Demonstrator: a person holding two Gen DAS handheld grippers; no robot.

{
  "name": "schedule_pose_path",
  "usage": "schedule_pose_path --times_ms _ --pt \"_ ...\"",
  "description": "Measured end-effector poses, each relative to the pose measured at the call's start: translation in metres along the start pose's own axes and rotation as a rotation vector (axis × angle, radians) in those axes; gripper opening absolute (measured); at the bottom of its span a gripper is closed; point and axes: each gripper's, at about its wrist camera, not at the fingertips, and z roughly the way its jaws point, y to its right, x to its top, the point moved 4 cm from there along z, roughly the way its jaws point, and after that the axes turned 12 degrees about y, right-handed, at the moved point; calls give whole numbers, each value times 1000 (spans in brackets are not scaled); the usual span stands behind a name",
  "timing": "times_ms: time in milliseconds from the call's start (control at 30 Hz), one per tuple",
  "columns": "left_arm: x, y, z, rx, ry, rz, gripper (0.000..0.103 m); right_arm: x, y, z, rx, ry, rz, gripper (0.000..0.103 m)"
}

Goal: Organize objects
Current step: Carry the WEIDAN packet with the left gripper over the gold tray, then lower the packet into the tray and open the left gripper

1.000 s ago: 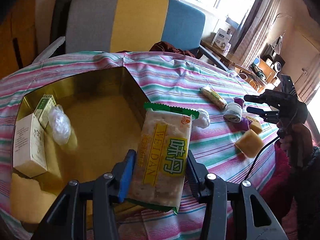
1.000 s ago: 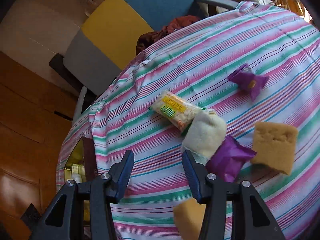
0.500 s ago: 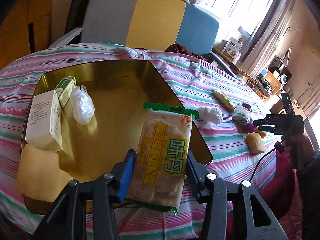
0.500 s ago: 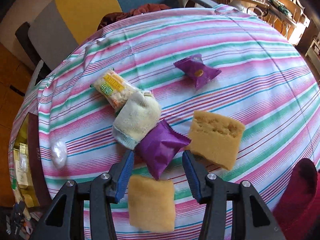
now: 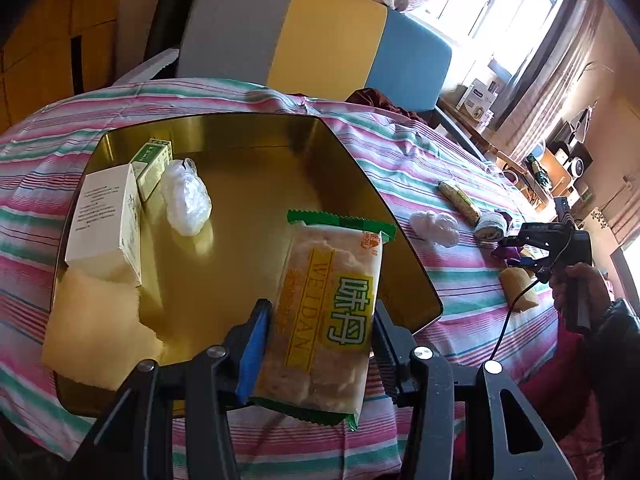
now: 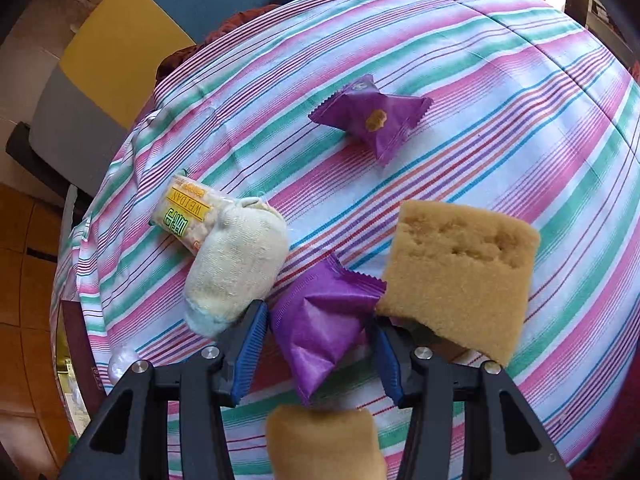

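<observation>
Clamped tight in left gripper (image 5: 318, 344): WEIDAN cracker pack (image 5: 324, 312), green-edged, yellow-labelled, poised over gold tray (image 5: 256, 148). Right gripper (image 6: 320, 350) spread wide around crinkled purple packet (image 6: 320, 320) on striped tablecloth (image 6: 480, 80), not squeezing. Farther off, second purple packet (image 6: 372, 118).

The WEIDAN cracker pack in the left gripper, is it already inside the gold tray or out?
Out: the cracker pack is clamped in the left gripper, raised over the gold tray's near edge.

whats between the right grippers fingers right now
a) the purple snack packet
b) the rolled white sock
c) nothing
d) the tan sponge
a: the purple snack packet lies between the open fingers of the right gripper; the rolled white sock and tan sponge sit outside them.
</observation>
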Motion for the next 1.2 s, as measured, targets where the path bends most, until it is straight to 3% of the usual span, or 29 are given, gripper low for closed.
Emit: schedule_pose_path --times_ms 367,500,667,1000,1100,1200 --pt "17 -33 -1 59 23 -134 44 -7 -10 -6 -52 28 -114 48" --pt "33 -40 -5 90 64 -137 43 -10 -13 -9 -64 34 -138 48" --pt "37 -38 -2 116 53 -74 42 -4 -12 -5 -68 34 -149 48" --pt "20 2 41 173 -46 215 45 -4 -15 -3 -64 29 -159 48" --pt "13 6 60 229 -100 293 45 -5 -15 -4 -64 28 -162 48" --pt "7 -7 77 288 -153 293 48 -5 -17 -4 -65 29 -168 48"
